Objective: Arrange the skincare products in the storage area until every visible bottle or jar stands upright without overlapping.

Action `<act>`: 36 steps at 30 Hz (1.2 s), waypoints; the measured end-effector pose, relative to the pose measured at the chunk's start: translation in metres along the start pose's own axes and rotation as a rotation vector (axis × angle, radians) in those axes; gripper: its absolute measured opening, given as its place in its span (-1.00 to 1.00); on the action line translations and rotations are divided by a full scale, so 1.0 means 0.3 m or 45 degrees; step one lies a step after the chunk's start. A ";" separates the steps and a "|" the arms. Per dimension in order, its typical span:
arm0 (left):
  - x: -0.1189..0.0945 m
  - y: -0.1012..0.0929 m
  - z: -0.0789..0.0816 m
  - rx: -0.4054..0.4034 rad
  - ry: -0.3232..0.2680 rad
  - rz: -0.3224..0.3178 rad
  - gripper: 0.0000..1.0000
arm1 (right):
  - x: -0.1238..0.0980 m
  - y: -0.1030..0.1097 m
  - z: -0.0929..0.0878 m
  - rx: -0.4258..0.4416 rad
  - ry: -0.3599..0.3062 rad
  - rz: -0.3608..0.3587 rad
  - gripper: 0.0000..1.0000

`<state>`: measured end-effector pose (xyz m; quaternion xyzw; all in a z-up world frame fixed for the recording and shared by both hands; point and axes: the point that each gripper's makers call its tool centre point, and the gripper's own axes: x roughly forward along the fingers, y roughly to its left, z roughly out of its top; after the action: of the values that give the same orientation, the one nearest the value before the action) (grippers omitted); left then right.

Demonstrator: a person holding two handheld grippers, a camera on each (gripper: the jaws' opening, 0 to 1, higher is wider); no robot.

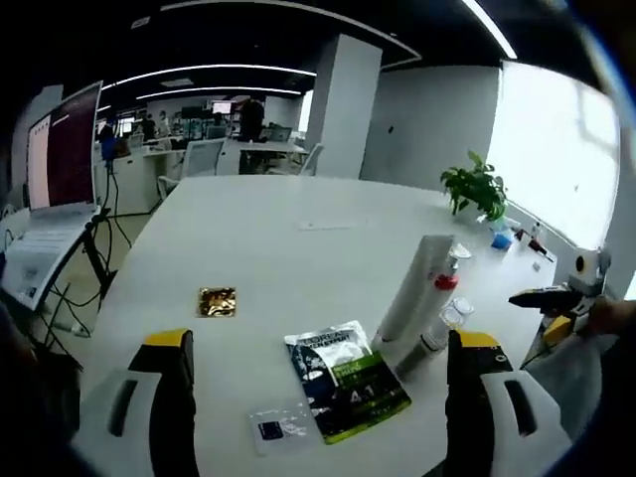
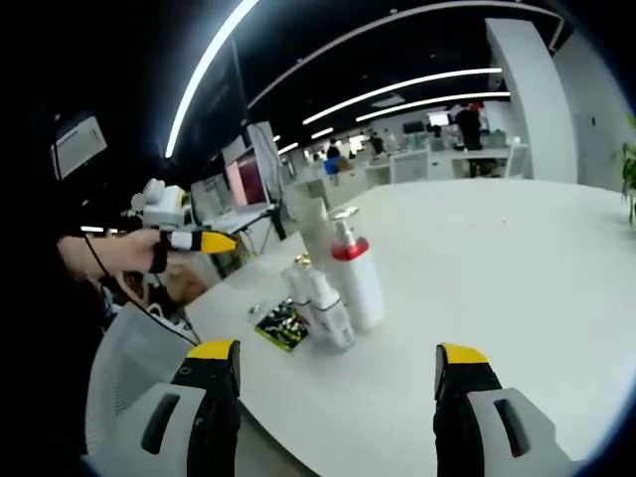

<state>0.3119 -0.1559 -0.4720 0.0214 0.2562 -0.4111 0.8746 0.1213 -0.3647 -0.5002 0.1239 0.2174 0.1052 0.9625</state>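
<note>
With both the left gripper (image 1: 316, 393) and right gripper (image 2: 336, 397) spread apart and empty, the person should approach the tall white tube (image 1: 415, 288) squarely, gripping mid-body.

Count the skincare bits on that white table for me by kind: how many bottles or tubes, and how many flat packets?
Bottles and tubes: 4 (tall white tube, red-collared pump bottle, two small bottles)
Flat packets: 3 (gold packet, green packet, clear packet)
Total: 7
</note>
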 end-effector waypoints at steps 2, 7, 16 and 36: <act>-0.007 0.002 -0.032 0.002 0.013 0.006 0.98 | 0.001 -0.001 0.000 -0.001 0.000 0.000 0.66; -0.035 -0.007 -0.095 0.050 0.020 0.024 0.98 | 0.001 -0.001 -0.002 -0.005 0.005 -0.002 0.66; -0.073 -0.007 -0.186 -0.002 0.050 0.056 0.98 | 0.000 -0.002 -0.002 -0.004 0.006 -0.007 0.66; -0.063 0.011 -0.225 -0.026 0.095 0.053 0.98 | -0.001 -0.007 -0.014 -0.036 0.026 -0.024 0.64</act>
<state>0.2751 -0.1236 -0.5222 0.0331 0.2925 -0.3891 0.8729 0.1195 -0.3660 -0.5043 0.1073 0.2270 0.1006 0.9627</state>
